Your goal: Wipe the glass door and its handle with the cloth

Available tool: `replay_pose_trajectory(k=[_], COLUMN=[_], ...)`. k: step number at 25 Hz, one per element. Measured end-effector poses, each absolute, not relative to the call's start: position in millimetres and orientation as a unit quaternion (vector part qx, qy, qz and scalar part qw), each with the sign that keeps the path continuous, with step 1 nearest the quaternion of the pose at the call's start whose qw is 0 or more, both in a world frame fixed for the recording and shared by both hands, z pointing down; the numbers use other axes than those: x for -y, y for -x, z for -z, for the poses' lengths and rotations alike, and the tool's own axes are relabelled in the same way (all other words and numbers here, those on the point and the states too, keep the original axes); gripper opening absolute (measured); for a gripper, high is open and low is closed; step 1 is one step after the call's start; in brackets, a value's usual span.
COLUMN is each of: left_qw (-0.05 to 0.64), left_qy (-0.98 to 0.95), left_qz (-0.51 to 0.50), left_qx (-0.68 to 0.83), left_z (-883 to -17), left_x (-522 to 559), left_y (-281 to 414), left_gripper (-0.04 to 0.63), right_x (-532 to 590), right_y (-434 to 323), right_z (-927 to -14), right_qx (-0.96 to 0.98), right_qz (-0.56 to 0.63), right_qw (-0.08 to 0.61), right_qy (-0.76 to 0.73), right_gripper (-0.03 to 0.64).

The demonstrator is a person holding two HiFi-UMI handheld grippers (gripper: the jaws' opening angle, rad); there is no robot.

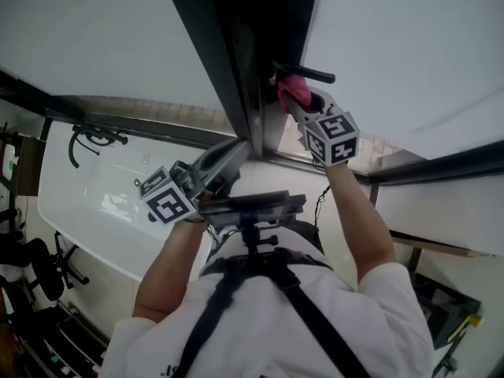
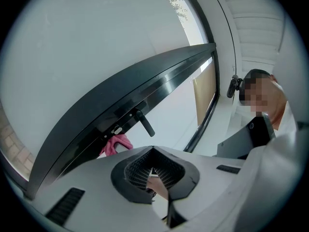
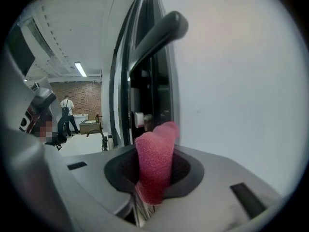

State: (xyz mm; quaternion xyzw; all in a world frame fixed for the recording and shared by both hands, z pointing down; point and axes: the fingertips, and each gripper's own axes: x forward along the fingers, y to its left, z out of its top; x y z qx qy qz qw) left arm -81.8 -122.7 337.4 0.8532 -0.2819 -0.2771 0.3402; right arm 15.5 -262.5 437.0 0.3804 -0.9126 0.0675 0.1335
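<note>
Just ahead of the fingers of the right gripper, which pinch the pink cloth, stands the black handle of the glass door. The cloth tip lies near the handle's base, contact not confirmed. The left gripper has its fingers pressed together, empty, short of the dark frame. Handle wiping appears in hand; the pane shows no streaks (so coverage cannot be judged). Glass pale and smooth; room bright, brick wall beyond

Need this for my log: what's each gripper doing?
Left gripper: closed, empty.
Right gripper: closed on the pink cloth.
</note>
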Motion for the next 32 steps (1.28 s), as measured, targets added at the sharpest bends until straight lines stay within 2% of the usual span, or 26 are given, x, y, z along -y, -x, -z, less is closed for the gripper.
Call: replay_pose_trajectory(k=[10, 16, 23, 27, 32], left_qw=[0.344, 0.342, 0.337, 0.332, 0.327], left_qy=[-0.854, -0.856, -0.857, -0.857, -0.856], left_qz=[0.279, 0.284, 0.286, 0.29, 0.292], left_qx=[0.274, 0.266, 0.265, 0.268, 0.273], left_z=[-339, -336, -337, -333, -334], left_x=[125, 126, 123, 121, 122], left_y=[80, 80, 80, 81, 84], left_gripper=[-0.008, -0.008, -0.008, -0.008, -0.008], right_x=[212, 196, 218, 233, 250], right_y=[16, 33, 14, 2, 6], right_z=[-371, -273, -151, -92, -74], right_qx=[0.928, 0.932, 0.891, 0.87, 0.859], right_qz=[0.038, 0.111, 0.197, 0.208, 0.221], right_qw=[0.113, 0.037, -0.055, -0.114, -0.125], right_qy=[-0.353, -0.343, -0.405, -0.432, -0.445], right_gripper=[0.089, 0.089, 0.089, 0.089, 0.089])
